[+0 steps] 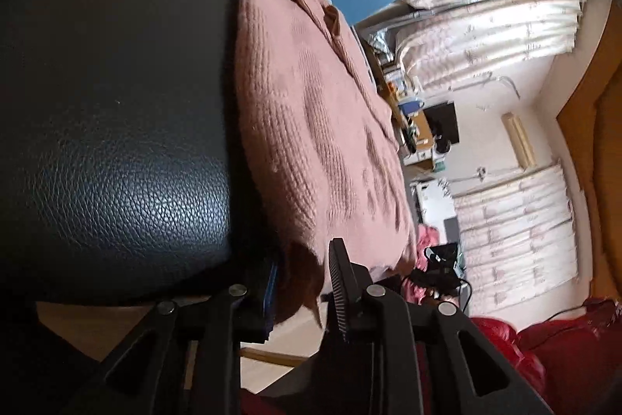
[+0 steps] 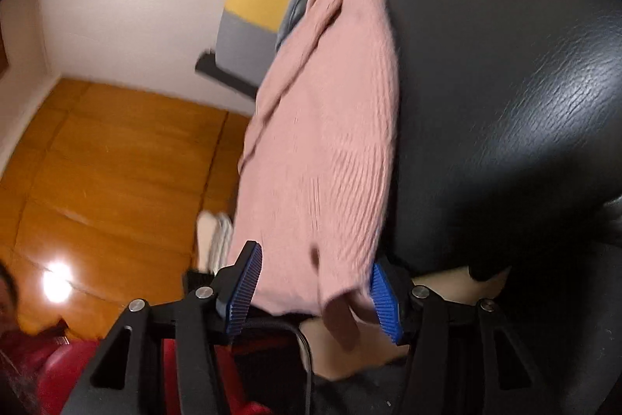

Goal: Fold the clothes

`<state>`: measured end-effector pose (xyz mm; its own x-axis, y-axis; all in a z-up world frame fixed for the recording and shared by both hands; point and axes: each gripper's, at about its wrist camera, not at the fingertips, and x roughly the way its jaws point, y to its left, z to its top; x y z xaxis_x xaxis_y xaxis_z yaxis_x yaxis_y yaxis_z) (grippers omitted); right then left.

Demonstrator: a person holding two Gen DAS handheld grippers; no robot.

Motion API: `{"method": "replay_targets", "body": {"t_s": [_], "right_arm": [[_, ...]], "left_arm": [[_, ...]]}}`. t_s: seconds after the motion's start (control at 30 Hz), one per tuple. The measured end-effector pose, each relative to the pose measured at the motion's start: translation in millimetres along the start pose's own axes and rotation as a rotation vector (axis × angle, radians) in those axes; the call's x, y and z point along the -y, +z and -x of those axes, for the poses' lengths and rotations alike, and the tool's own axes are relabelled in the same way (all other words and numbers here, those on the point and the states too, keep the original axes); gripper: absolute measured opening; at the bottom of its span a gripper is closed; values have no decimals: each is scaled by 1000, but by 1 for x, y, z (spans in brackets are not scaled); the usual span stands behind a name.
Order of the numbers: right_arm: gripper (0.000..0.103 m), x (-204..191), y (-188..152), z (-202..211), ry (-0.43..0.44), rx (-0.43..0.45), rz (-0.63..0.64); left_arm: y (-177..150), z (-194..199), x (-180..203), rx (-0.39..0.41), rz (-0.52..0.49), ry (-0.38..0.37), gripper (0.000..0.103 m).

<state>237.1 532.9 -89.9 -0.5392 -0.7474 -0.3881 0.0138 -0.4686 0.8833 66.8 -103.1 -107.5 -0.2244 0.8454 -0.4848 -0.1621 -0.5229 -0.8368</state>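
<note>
One pink knitted sweater, one black leather surface, two hand-held grippers.

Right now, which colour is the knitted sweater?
Dusty pink; the sweater shows best in the left wrist view.

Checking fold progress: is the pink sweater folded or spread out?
Folded: the pink sweater lies as a narrow layered strip on the black surface.

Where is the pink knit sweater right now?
The pink knit sweater lies on the black leather surface; its near edge sits between the fingers of the left gripper in the left wrist view and the right gripper in the right wrist view.
</note>
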Motion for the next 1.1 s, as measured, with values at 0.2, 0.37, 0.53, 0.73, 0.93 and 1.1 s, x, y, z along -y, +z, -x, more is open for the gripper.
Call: {"method": "replay_targets", "body": {"t_s": [0.2, 0.37, 0.53, 0.73, 0.93, 1.1], "right_arm": [[58, -8, -4, -12, -58, -46, 28], [54, -18, -10, -17, -135, -66, 54], [46, -10, -15, -38, -195, -113, 8], [10, -17, -22, -43, -173, -100, -26], [10, -47, -15, -44, -125, -45, -4], [10, -74, -11, -36, -67, -12, 40]], "left_arm": [[-1, -18, 4, -49, -15, 1, 23], [-6, -25, 6, -59, -24, 9, 21], [-7, -25, 12, -43, -47, 41, 19], [-16, -15, 29, -7, -162, 152, 9], [-18, 8, 41, 83, -160, 84, 8], [-23, 36, 55, 164, -177, 8, 7]]}}
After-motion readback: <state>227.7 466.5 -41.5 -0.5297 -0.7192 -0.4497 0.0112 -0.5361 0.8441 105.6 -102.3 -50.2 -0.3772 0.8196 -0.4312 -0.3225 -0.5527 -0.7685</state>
